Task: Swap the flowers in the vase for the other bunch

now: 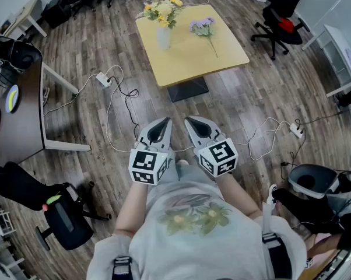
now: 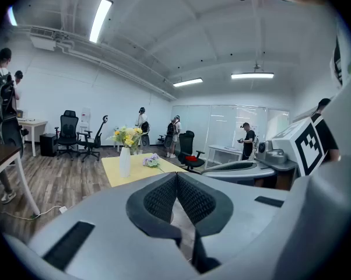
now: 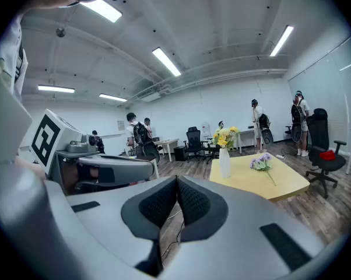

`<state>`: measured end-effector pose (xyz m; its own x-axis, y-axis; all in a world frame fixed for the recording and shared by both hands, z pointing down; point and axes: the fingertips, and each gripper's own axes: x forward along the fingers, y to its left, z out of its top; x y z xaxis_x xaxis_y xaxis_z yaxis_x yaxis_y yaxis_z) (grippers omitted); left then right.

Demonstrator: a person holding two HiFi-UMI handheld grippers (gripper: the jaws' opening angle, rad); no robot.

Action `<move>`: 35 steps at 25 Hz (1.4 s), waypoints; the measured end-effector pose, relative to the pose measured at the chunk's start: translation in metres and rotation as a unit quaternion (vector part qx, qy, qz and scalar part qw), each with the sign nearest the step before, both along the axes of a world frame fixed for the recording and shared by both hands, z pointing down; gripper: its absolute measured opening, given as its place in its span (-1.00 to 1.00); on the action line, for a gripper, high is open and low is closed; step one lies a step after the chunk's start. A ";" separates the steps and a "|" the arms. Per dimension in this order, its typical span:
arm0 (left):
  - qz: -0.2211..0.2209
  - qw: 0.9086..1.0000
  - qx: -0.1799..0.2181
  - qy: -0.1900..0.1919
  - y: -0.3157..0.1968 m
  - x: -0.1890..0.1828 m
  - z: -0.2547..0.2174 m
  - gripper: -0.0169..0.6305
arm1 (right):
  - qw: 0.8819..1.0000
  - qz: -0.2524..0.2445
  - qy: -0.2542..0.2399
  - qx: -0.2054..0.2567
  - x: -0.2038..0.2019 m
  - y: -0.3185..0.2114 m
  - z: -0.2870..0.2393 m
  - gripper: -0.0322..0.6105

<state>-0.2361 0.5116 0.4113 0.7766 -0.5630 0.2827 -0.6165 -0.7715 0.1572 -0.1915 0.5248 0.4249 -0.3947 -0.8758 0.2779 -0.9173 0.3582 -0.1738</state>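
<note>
A white vase (image 1: pixel 163 38) with yellow flowers (image 1: pixel 162 9) stands on the yellow table (image 1: pixel 187 57) far ahead. A purple bunch (image 1: pixel 203 27) lies flat on the table to the vase's right. My left gripper (image 1: pixel 161 122) and right gripper (image 1: pixel 192 122) are held side by side close to the person's body, well short of the table, both shut and empty. The left gripper view shows the vase (image 2: pixel 125 161) and purple bunch (image 2: pixel 151 161) in the distance beyond the shut gripper (image 2: pixel 176 175). In the right gripper view the vase (image 3: pixel 224 162) and purple bunch (image 3: pixel 262 163) lie past the shut gripper (image 3: pixel 177 180).
Cables and power strips (image 1: pixel 104 79) run over the wooden floor between me and the table. A dark desk (image 1: pixel 18 121) stands at left, office chairs (image 1: pixel 277 10) at right and behind. Several people (image 3: pixel 138 136) stand about the room.
</note>
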 end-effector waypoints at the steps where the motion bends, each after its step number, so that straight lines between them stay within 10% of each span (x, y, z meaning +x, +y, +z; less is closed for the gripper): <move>1: 0.000 1.000 0.000 -0.001 -0.004 0.003 0.001 -0.89 | 1.000 0.000 0.000 0.000 0.003 -0.004 0.001 -0.78; 35: -0.003 1.000 -0.022 0.012 -0.377 0.096 0.008 -0.89 | 1.000 -0.016 -0.003 0.015 0.109 -0.376 -0.012 -0.77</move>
